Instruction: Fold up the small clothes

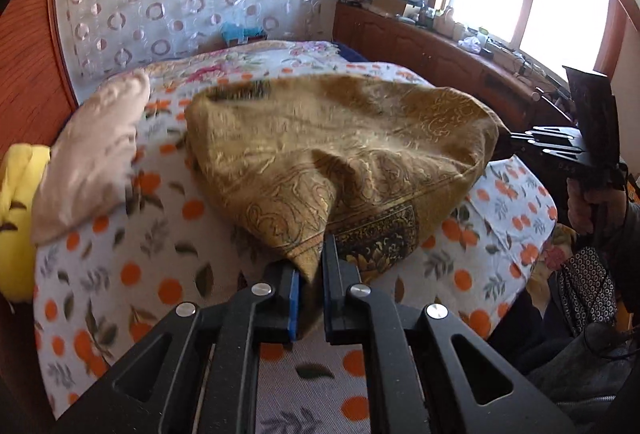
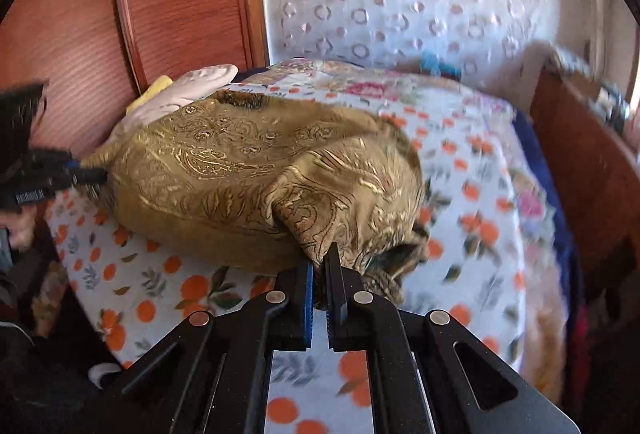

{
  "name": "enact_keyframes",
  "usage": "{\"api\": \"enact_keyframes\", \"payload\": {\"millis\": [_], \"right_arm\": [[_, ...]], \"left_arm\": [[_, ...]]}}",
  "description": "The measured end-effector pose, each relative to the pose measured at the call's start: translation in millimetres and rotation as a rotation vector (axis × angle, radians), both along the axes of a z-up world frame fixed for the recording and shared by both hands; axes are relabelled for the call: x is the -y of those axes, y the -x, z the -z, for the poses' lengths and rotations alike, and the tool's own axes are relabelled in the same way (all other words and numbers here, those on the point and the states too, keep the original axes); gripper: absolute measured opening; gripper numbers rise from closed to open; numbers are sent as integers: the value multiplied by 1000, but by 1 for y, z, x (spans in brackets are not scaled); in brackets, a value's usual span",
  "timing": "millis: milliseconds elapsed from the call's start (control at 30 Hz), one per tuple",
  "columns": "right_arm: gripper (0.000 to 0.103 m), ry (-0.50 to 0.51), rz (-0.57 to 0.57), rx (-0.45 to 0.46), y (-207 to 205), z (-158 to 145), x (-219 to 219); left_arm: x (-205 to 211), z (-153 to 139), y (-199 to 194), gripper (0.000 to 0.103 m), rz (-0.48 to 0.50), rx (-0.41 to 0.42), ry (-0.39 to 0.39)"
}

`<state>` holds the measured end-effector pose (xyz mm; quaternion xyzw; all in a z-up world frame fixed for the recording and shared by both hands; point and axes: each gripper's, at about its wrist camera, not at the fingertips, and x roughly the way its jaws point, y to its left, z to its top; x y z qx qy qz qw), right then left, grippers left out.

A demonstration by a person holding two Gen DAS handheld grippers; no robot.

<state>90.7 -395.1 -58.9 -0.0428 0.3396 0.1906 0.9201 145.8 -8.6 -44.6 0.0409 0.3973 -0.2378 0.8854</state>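
The left gripper point(image 1: 310, 286) and the right gripper point(image 2: 319, 284) each pinch a corner of the mustard-gold paisley-printed cloth point(image 1: 340, 153), billowing above the orange-dotted floral bedsheet point(image 1: 168, 258), so I reckon a thin corner could slip free and spoil the fold.
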Motion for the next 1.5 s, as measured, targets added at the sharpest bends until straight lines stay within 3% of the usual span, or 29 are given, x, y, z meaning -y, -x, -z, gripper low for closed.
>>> {"api": "enact_keyframes", "payload": {"millis": [67,133,167,200,233,267,300,333,533,667,800,1000,1067,1133,1233,1400,1500], "right_arm": [[6,-44,24,-23,3,7,10],[13,-90,42,-67,2,16,18],[15,-103,52,-83,2,17,19],[23,-123,63,-96,-7,16,24],[39,-155,70,-105,-10,14,27],[46,-189,78,-109,-7,14,31],[59,-219,89,-109,-4,16,33],[66,-242,106,-106,2,17,34],[71,-305,173,-172,3,33,23],[72,-424,255,-184,-14,29,30],[73,-440,312,-160,-36,27,29],[71,-410,354,-174,-66,26,11],[52,-391,350,-193,-75,27,3],[17,-366,338,-205,-83,20,-3],[8,-368,275,-160,-93,-2,-12],[7,-318,84,-8,-98,-64,-72],[7,-325,-118,-35,-101,-73,-135]], "left_arm": [[-2,5,2,15,-7,-16,0],[-10,10,11,34,-14,-23,5],[-13,9,14,52,-24,-17,13],[-18,6,17,65,-40,2,17],[-23,3,21,71,-59,20,14],[-28,-1,24,78,-82,35,11],[-32,-5,26,78,-98,49,16],[-35,-9,26,78,-110,61,22],[-13,-25,7,78,-104,94,48],[20,-24,-15,78,-62,99,63],[45,-3,-28,78,-36,53,23],[44,27,-28,78,-47,-11,1],[40,31,-26,78,-61,-17,9],[39,34,-22,78,-64,-12,11],[29,28,-11,78,-74,-4,33],[-19,12,7,78,-161,3,101],[-58,5,20,78,-245,22,99]]}}
